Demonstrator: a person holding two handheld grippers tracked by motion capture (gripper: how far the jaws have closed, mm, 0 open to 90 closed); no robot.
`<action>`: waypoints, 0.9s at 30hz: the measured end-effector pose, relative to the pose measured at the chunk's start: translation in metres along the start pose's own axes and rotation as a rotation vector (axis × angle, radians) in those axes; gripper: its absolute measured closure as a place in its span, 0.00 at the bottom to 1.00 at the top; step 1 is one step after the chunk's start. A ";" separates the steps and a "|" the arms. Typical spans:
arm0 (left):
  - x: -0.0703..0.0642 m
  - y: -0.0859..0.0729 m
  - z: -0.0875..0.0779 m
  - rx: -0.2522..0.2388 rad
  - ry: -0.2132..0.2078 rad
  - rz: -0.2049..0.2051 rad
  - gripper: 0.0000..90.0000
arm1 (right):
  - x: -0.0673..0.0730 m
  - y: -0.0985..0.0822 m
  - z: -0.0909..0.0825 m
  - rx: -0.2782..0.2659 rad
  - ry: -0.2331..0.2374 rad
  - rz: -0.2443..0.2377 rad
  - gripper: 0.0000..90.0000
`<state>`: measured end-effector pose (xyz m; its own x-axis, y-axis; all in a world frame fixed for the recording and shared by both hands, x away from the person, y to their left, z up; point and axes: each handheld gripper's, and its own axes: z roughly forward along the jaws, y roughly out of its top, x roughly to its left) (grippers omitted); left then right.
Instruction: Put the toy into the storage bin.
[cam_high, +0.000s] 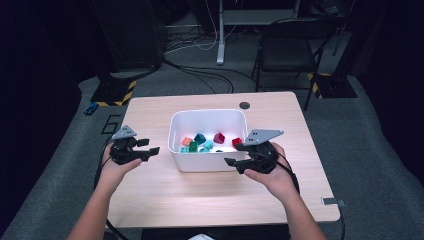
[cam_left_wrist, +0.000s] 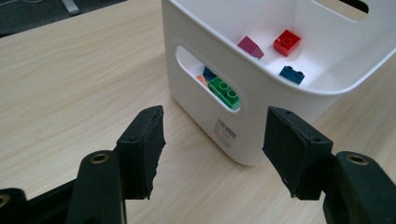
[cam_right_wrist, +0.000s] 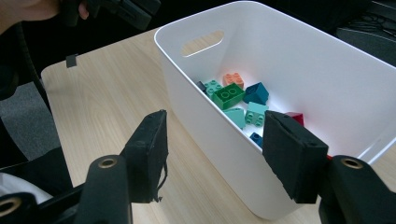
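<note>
High view shows the pale wooden bench (cam_high: 200, 200) across the middle of the frame, with dark floor, cables and a black folding chair (cam_high: 287, 50) along the top edge. At the centre of the bench stands the white bin (cam_high: 207, 162), rectangular, with a slot handle in each short wall. Inside it lie the toy bricks (cam_high: 202, 142), gathered on the bin floor toward the lower part of the bin.

Left gripper (cam_high: 150, 146) sits at the left of the frame, just beside the bin's left wall and apart from it, its jaws spread with nothing between them. In the left gripper view the bin (cam_left_wrist: 261, 93) fills the upper right, and its near corner lies past the gap between the two black pads, untouched. Through the slot handle a green brick (cam_left_wrist: 225, 92) shows at the centre of the frame, and a red brick (cam_left_wrist: 287, 43), a magenta brick (cam_left_wrist: 251, 46) and a dark blue brick (cam_left_wrist: 292, 74) lie on the floor at upper right.

Right gripper (cam_high: 237, 154) is at the right of the centre in the high view, at the bin's lower right corner, released and empty. In the right gripper view the bin's long wall (cam_right_wrist: 233, 154) runs between the spread jaws; whether a pad touches it cannot be told.
</note>
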<state>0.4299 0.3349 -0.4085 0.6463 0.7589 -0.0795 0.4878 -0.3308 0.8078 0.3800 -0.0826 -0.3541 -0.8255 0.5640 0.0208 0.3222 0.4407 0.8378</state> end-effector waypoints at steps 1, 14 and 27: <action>0.000 -0.005 0.003 -0.001 0.005 -0.001 0.42 | 0.000 0.000 0.001 0.001 0.001 -0.001 0.45; 0.005 -0.046 0.029 0.028 0.015 0.009 0.40 | 0.001 -0.001 0.005 0.006 0.008 -0.014 0.44; 0.026 -0.073 0.037 0.061 0.071 -0.063 0.40 | -0.002 -0.003 0.007 0.010 0.006 -0.007 0.44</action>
<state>0.4324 0.3584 -0.4912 0.5708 0.8166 -0.0858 0.5628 -0.3129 0.7651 0.3837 -0.0804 -0.3605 -0.8305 0.5567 0.0177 0.3207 0.4520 0.8324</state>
